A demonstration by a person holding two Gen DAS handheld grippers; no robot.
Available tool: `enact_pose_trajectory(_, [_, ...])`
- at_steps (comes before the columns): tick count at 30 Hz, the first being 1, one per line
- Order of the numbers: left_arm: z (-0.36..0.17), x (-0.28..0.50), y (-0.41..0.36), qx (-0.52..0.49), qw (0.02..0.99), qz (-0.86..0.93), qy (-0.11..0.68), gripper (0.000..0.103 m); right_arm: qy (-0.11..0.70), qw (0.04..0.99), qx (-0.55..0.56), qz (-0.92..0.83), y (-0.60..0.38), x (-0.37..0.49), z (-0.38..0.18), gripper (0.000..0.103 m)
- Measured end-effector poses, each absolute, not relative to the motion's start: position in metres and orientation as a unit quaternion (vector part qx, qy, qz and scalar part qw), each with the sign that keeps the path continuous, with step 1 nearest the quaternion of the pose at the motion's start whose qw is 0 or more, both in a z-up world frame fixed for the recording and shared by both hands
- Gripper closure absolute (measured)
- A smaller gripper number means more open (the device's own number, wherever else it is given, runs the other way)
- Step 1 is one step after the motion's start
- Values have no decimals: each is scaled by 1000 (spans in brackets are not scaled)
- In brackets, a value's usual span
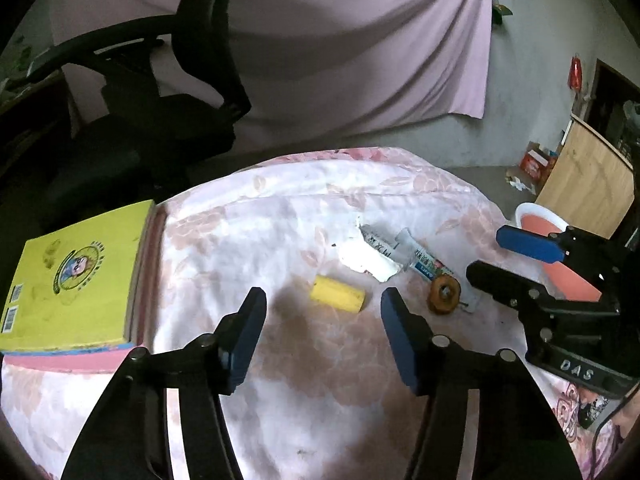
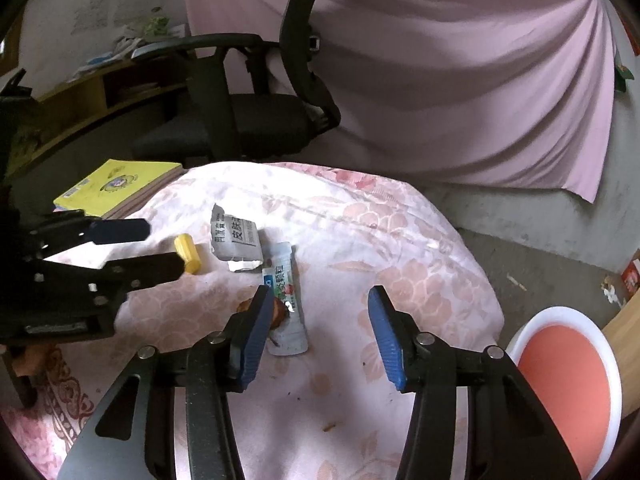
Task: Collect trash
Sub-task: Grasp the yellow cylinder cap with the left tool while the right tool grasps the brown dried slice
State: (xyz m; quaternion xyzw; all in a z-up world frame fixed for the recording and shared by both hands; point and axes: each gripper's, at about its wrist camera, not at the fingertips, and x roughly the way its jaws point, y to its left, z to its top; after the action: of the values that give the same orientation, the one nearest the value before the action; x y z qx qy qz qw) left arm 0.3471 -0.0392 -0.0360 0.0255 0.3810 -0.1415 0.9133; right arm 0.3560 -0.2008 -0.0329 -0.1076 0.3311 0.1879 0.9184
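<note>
Left wrist view alone shows yellow cylinder [image 1: 338, 298] ahead of spread, empty jaws.

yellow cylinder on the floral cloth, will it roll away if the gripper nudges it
The short yellow cylinder lies on its side, so a nudge would likely roll it. The soft pink floral cloth may slow it. It looks small, probably light.

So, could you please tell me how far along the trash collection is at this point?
Nothing looks collected yet. The yellow cylindrical piece, crumpled white wrapper, printed sachet and brown ring-shaped scrap all lie on the floral cloth. The left claw and right claw are open and empty. The white-rimmed red bin waits alongside.
</note>
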Motion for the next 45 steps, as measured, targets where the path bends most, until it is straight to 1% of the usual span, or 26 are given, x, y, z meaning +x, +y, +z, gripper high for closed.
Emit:
enact_pose_trajectory(2, [-38, 350, -42, 30, 911, -144, 385, 58, 332, 917, -112, 189, -198, 357, -34, 56])
enact_pose_trajectory(4, [-41, 354, -43, 31, 907, -145, 395, 73, 334, 916, -117, 192, -196, 357, -34, 56])
enact_pose_trajectory(6, [-45, 357, -43, 28, 903, -144, 403, 77, 335, 914, -122, 195, -194, 356, -35, 56])
enact_pose_trajectory(12, [-41, 352, -38, 18, 909, -144, 391, 77, 337, 910, -116, 213, -194, 354, -35, 56])
enact_pose_trajectory(16, [-36, 340, -32, 11, 915, -133, 380, 77, 348, 899, -119, 237, -188, 353, -37, 63])
enact_pose_trajectory(21, [-36, 329, -28, 4, 912, -123, 392, 77, 361, 886, -149, 250, -175, 352, -44, 64])
enact_pose_trajectory(26, [-34, 324, -26, -1, 913, -119, 390, 77, 377, 877, -153, 254, -172, 357, -49, 70])
enact_pose_trajectory(28, [-34, 323, -27, 0, 913, -120, 390, 77, 380, 877, -148, 253, -173, 358, -50, 77])
enact_pose_trajectory(31, [-35, 324, -29, 5, 914, -118, 389, 77, 377, 879, -148, 254, -173, 357, -49, 77])
enact_pose_trajectory(37, [-30, 318, -27, -1, 922, -125, 366, 77, 344, 892, -152, 251, -176, 345, -40, 77])
enact_pose_trajectory(45, [-13, 298, -32, 2, 946, -138, 295, 77, 249, 932, -114, 237, -200, 319, -14, 77])
